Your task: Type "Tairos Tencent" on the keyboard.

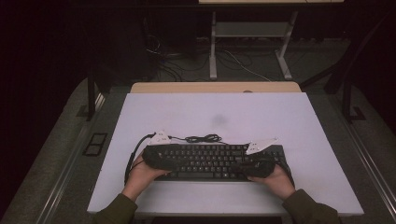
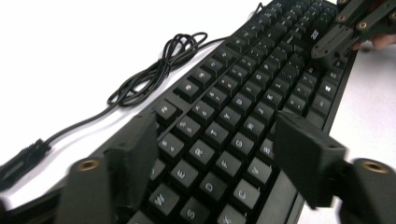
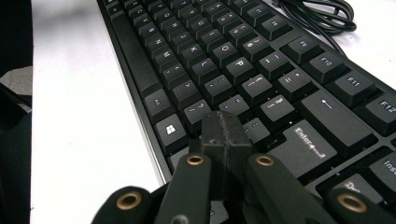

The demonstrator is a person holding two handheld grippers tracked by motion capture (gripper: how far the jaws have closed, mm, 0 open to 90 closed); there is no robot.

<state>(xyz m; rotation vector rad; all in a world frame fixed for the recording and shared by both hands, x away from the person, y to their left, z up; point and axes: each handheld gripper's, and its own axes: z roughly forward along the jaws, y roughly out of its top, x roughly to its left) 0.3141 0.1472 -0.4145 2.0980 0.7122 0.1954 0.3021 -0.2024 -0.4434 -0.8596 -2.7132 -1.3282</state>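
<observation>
One black keyboard (image 1: 212, 161) lies near the front edge of the white table (image 1: 280, 116), its one coiled cable (image 1: 204, 138) just behind it. Two grippers: left gripper (image 2: 210, 154) jaws apart over the keys, holding nothing; right gripper (image 3: 224, 135) closed on the keys, empty.

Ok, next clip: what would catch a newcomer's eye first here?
The black keyboard lying across the near part of the white table, with its cable coiled just behind it. A hand-held gripper sits over each end: the left gripper stands open above the letter keys, while the right gripper is shut, its tip down among the keys beside Enter.
</observation>
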